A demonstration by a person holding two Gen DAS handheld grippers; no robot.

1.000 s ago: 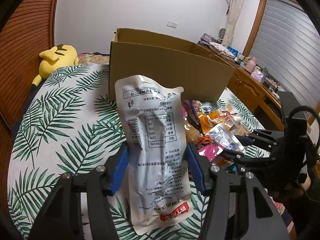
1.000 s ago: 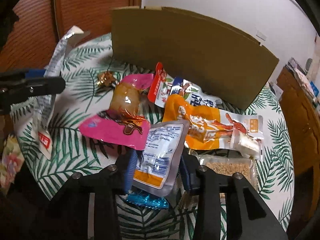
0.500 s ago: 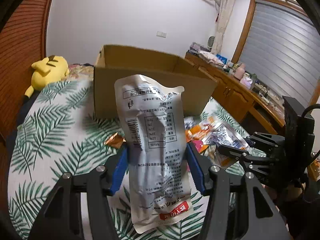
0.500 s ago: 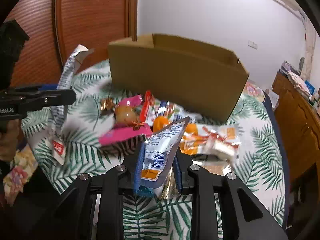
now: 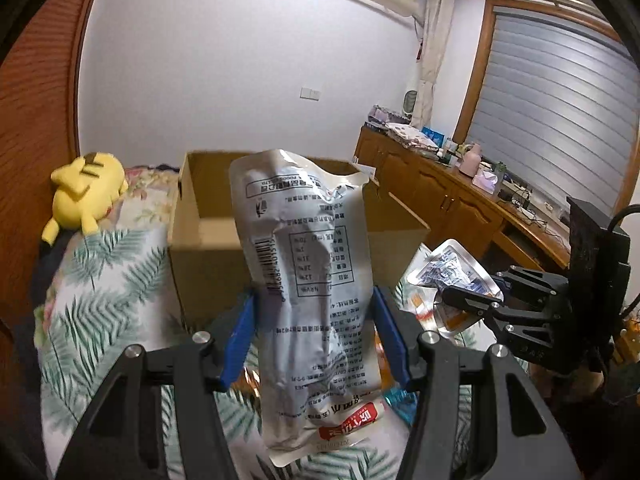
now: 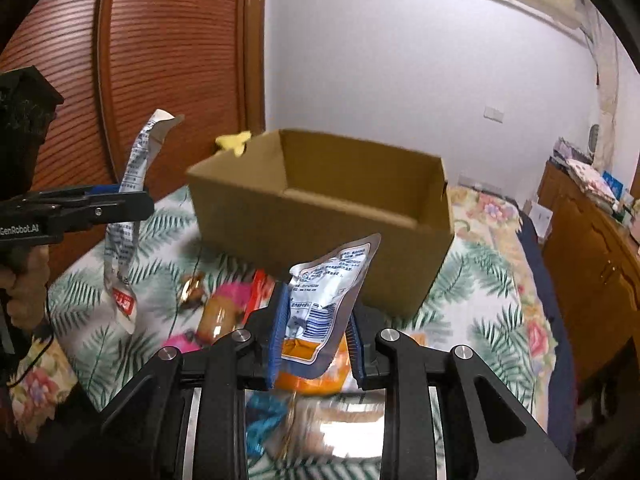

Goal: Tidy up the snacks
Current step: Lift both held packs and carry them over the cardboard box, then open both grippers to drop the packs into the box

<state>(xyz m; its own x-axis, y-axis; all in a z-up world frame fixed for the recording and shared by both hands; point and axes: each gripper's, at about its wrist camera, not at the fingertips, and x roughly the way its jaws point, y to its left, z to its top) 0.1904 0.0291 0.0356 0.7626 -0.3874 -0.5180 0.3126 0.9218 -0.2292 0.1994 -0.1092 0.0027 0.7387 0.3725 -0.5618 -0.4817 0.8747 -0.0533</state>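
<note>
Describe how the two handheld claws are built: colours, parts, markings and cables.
Both are matte black frames with silver bolt heads and blue pads lining the fingers. The left claw shows white "GenRobot.AI" lettering on its side in the right wrist view. The right claw has a boxy black block behind its linkage, with a black cable looping from it. The hand on the left claw's handle is too dark to show any sleeve.

The right gripper point(image 6: 316, 340) is clamping a silver pouch point(image 6: 326, 304) above loose snacks point(image 6: 218, 316) on the leaf-print cover point(image 6: 480, 292). An open box point(image 6: 320, 216) is standing beyond. At left, the left gripper point(image 6: 120, 200) is pinching a long pouch point(image 6: 128, 216).
</note>
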